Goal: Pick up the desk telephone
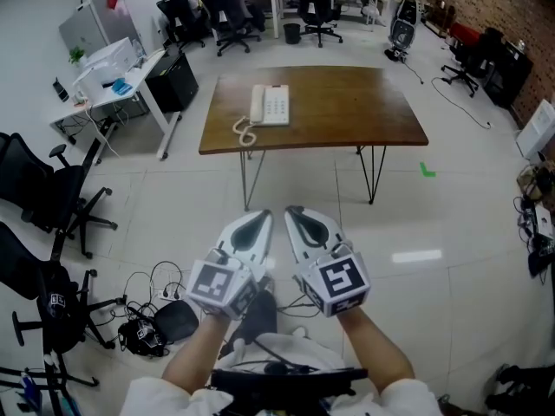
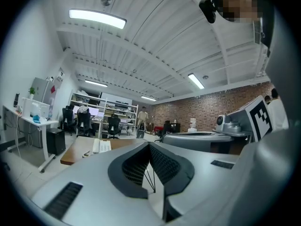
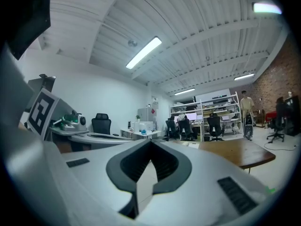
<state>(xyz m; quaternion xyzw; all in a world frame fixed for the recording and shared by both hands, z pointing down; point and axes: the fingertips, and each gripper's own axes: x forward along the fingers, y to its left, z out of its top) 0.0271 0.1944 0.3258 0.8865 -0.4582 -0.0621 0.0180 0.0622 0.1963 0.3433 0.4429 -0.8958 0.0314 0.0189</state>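
- left gripper (image 1: 259, 217): jaws closed together, nothing between them, pointing level and forward
- right gripper (image 1: 296, 214): jaws closed together too, empty, same level forward pose
- the two grippers sit side by side, tips near each other, apart
- left marker cube (image 1: 218, 284) and right marker cube (image 1: 340, 282) top the gripper backs
- left forearm (image 1: 195, 354) and right forearm (image 1: 379, 354) reach forward, bare, close together

The desk telephone (image 1: 270, 105) is lying on the table's (image 1: 347, 111) left part. Before the table, well apart from it, the left gripper (image 1: 263, 217) and right gripper (image 1: 295, 212) are hanging side by side.
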